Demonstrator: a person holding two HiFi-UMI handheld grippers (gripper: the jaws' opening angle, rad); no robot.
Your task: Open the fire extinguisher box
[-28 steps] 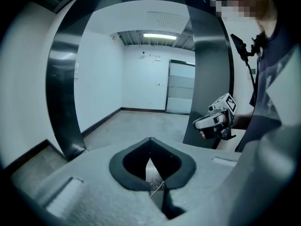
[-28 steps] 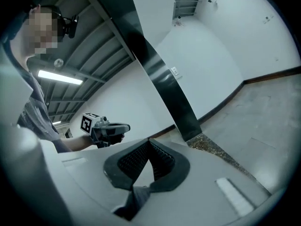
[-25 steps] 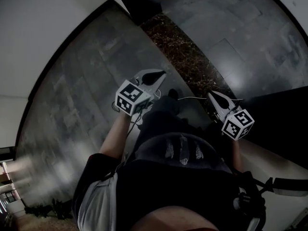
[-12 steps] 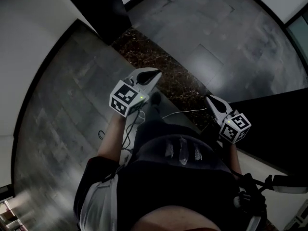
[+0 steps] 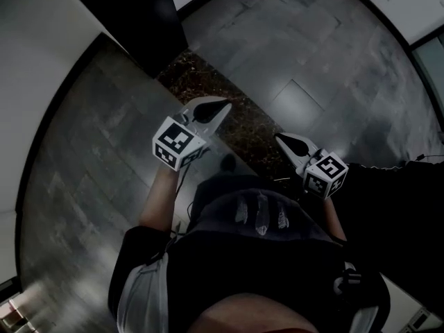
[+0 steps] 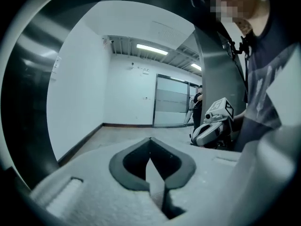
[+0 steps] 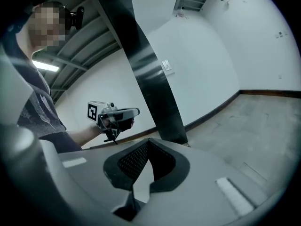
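Left gripper jaws closed together, empty, held over grey tile floor near dark pillar. Right gripper jaws also together, empty. Fire extinguisher box location: cannot tell.

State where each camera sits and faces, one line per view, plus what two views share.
Head view: on the person's head, facing steeply down at the grey tiled floor; torso, forearms, left gripper and right gripper show.
Left gripper view: on that gripper, facing along its shut jaws into a white-walled room; the person's torso shows.
Right gripper view: on that gripper, facing along its shut jaws past a tall dark pillar; a forearm shows.
Shared: each gripper view shows the other gripper.
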